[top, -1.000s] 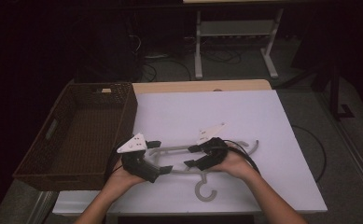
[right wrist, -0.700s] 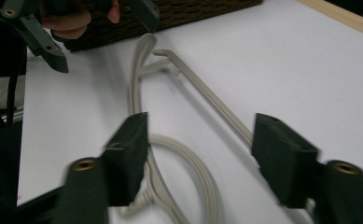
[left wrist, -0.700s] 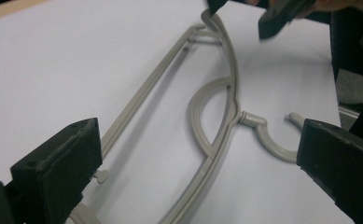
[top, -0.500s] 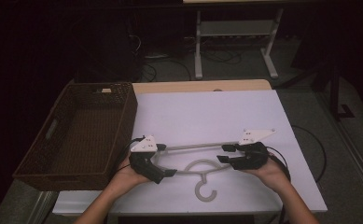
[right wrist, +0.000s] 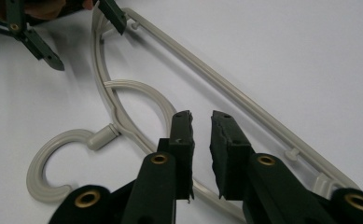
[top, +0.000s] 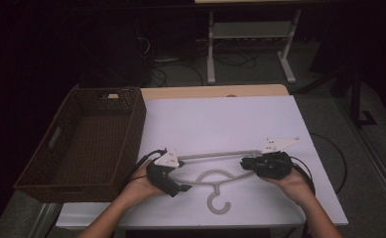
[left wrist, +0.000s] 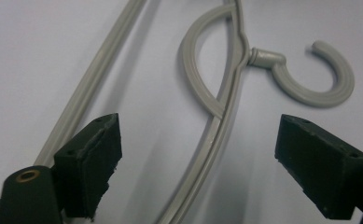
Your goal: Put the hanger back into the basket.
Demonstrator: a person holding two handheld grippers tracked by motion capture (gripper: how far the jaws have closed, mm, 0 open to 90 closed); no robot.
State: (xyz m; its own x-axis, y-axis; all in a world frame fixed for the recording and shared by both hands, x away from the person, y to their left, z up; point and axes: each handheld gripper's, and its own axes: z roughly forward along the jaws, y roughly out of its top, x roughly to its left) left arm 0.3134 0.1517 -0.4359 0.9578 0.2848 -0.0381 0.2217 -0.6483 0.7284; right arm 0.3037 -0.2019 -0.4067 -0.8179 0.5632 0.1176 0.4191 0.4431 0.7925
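A grey plastic hanger [top: 215,155] lies flat on the white table [top: 220,119], its hook [top: 218,201] toward me. My left gripper [top: 182,174] is at the hanger's left end. Its jaws have just been closing a little but still stand wide in the left gripper view [left wrist: 198,121], with the hanger's arm [left wrist: 221,130] lying between them untouched. My right gripper [top: 243,166] is at the hanger's right end. Its jaws have just been closing and are now down to a narrow gap [right wrist: 201,116] around the hanger's curved arm [right wrist: 123,121].
A dark wicker basket [top: 136,124] stands on the left part of the table, close to my left hand. A white metal stand [top: 250,29] and cables are on the floor beyond the far edge. Each gripper trails a black cable.
My right gripper slid right from the hanger's middle to its right end and its jaws narrowed. My left gripper sank a little onto the hanger's left end.
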